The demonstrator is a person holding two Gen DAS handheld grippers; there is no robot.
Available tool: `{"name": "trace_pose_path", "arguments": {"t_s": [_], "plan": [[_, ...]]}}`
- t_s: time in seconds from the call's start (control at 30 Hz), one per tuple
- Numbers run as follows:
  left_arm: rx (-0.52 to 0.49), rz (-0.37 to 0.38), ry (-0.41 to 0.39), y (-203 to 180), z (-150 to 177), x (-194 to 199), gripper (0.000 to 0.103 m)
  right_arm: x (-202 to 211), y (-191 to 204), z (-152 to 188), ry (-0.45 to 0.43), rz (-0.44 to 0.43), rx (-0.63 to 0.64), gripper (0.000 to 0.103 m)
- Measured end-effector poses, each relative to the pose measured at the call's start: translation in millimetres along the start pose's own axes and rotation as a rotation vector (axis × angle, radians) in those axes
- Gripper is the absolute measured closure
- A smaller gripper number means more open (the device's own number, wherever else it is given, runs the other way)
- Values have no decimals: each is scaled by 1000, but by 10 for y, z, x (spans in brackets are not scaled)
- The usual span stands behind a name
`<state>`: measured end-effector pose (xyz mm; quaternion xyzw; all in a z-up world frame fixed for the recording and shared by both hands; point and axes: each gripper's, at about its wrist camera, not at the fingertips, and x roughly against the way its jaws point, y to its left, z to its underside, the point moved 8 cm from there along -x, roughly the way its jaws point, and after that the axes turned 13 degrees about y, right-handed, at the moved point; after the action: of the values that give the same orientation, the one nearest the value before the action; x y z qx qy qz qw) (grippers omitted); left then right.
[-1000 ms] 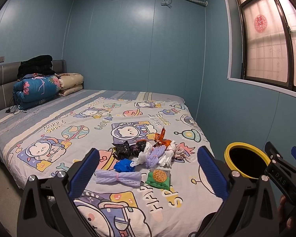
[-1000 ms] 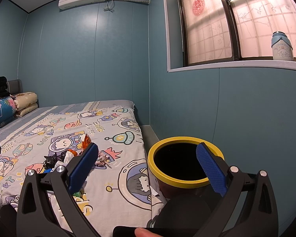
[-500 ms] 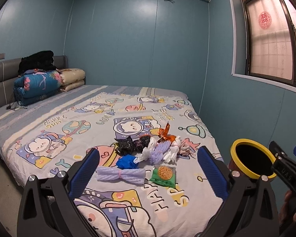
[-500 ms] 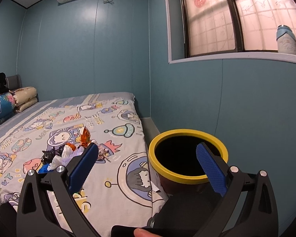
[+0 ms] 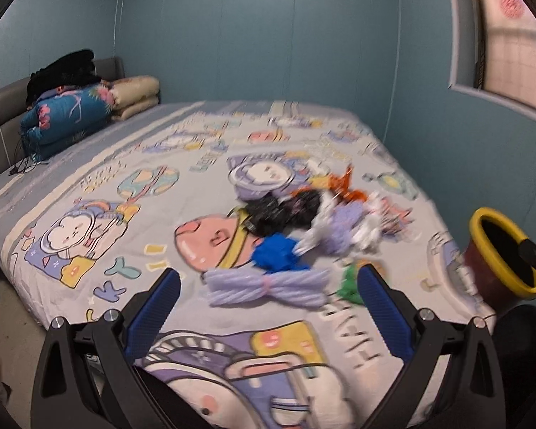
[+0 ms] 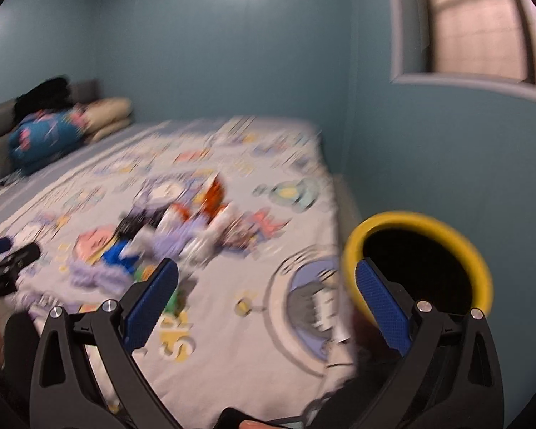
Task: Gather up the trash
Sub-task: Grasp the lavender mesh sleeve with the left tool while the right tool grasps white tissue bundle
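Nothing is picked up yet; this looks like the approach. The trash point(image 5: 296, 228) lies heaped on the bed point(image 5: 89, 186), with the bin point(image 5: 500, 250) beside its edge. The left tool point(image 5: 264, 307) and right tool point(image 6: 264, 304) both gape wide, empty, touching nothing. Through the blur, the lilac wrapper point(image 5: 268, 286) seems nearest; next, lower onto it and close.

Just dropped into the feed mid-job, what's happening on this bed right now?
A person holds two tools over a cartoon-print bed. Both the left tool and the right tool are open and empty. A pile of trash, wrappers and crumpled bags, lies untouched on the sheet, the lavender wrapper nearest the left tool. The yellow-rimmed bin stands by the bed's edge. The views are blurred, so nothing finer shows.
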<state>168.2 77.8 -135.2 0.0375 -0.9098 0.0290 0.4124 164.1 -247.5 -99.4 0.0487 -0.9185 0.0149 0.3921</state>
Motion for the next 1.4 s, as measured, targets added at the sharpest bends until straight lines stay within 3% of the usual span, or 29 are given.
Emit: {"name": "trace_pose_path", "arguments": {"t_s": [0.13, 0.37, 0.53, 0.8, 1.1, 1.4], "plan": [[-3, -36, 78, 148, 25, -335, 7, -328, 175, 39, 83, -77, 48, 8], [23, -12, 198, 257, 50, -792, 7, -811, 564, 99, 219, -148, 163, 8], [47, 1, 209, 288, -49, -895, 7, -1087, 477, -51, 272, -136, 120, 8], [-1, 19, 215, 85, -374, -1268, 7, -1616, 379, -352, 378, -175, 16, 8], [26, 68, 233, -11, -596, -1514, 7, -1959, 541, -795, 330, -233, -25, 8], [-36, 91, 301, 24, -280, -1506, 7, -2324, 607, -1087, 315, -194, -54, 9]]}}
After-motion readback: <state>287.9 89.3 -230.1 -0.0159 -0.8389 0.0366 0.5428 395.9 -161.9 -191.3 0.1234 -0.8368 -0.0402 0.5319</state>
